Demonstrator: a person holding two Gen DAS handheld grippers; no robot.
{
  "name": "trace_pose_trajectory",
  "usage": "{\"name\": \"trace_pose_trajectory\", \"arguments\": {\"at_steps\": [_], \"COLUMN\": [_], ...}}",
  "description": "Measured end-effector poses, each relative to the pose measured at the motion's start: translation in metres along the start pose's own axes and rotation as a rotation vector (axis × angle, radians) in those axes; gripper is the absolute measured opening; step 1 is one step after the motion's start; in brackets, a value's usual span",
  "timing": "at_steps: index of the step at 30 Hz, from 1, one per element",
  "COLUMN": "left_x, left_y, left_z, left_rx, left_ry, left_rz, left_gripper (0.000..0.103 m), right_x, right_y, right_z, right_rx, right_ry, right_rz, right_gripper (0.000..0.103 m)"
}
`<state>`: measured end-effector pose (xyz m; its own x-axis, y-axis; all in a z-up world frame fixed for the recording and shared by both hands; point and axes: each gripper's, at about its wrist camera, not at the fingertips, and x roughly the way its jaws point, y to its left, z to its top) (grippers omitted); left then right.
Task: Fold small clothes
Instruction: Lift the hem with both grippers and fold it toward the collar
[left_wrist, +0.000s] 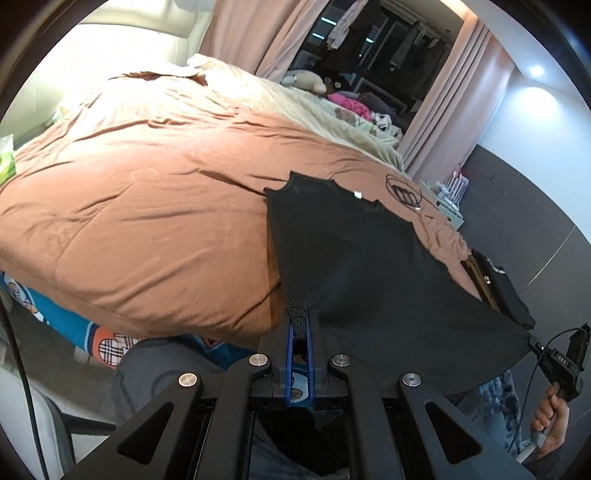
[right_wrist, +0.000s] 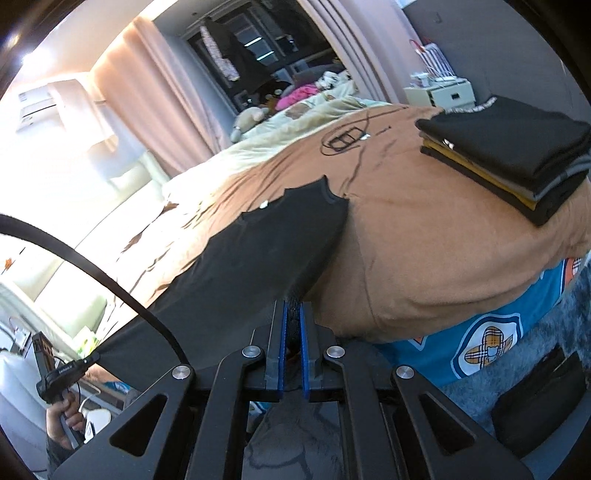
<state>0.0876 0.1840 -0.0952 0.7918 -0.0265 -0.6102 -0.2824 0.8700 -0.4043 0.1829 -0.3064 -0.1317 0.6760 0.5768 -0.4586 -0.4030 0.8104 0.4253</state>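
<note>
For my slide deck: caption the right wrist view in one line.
Right gripper shut on the black garment stretched over the brown duvet, folded clothes stack beyond.

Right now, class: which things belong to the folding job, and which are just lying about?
Job:
- black T-shirt
- left gripper and right gripper, each pinching its hem
- stack of folded clothes

Lying about:
- coiled black cable
- plush toy
- brown duvet
</note>
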Motion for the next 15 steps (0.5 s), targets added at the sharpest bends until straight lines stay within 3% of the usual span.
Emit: {"name": "trace_pose_trajectory", "arguments": {"at_steps": [15], "left_x": [-0.066], "left_y": [-0.003], "left_z": [-0.025], "left_rx": [0.009], "left_ry": [-0.057], "left_rz": [-0.041], "left_gripper": [0.006], "right_x": [-0.040], "right_y": [-0.002], "right_z": [-0.007], "right_rx": [-0.056], "right_ry": [-0.023], "right_rz": [0.060], "right_gripper": [0.003]}}
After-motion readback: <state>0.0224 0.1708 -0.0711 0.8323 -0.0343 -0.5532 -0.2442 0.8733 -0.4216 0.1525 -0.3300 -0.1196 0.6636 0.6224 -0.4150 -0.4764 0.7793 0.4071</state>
